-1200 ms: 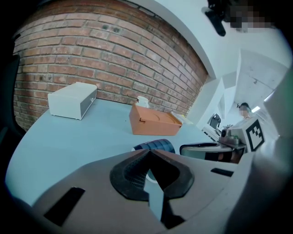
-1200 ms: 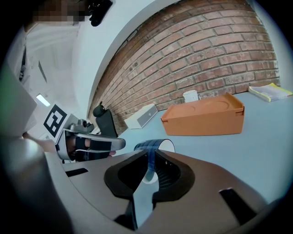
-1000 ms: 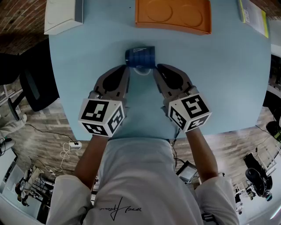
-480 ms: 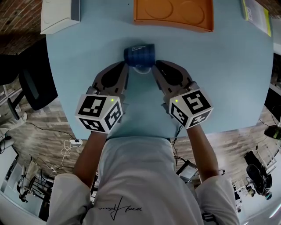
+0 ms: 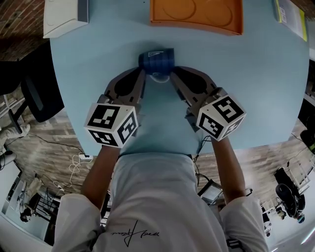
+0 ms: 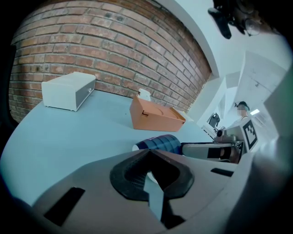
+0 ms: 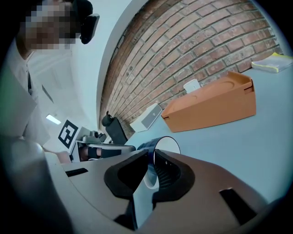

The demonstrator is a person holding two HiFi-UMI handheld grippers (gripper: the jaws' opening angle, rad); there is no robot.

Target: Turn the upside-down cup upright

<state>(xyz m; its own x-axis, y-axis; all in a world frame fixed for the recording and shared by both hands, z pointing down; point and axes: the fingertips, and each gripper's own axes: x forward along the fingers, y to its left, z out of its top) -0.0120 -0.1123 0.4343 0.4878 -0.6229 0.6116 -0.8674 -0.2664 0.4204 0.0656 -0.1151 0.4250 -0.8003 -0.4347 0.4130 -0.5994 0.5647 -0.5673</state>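
Observation:
A dark blue cup (image 5: 156, 59) with a white inside lies on its side on the light blue table (image 5: 256, 88), its mouth turned toward me. My left gripper (image 5: 142, 74) is at the cup's left side and my right gripper (image 5: 173, 73) at its right side, each tip close against the rim end. In the left gripper view the cup (image 6: 160, 142) lies just past my shut left gripper (image 6: 147, 153). The right gripper view shows the cup's white mouth (image 7: 167, 144) right behind my right gripper (image 7: 151, 157), whose jaws stand shut with only a thin slit between them.
An orange tray (image 5: 196, 15) sits at the table's far edge behind the cup. A white box (image 5: 61, 17) is at the far left corner and a yellow-green booklet (image 5: 288, 12) at the far right. A dark chair (image 5: 34, 93) stands left of the table.
Both grippers have edged slightly forward against the cup's sides, and the right gripper's cube has swung outward to the right. The cup still lies on its side in about the same spot.

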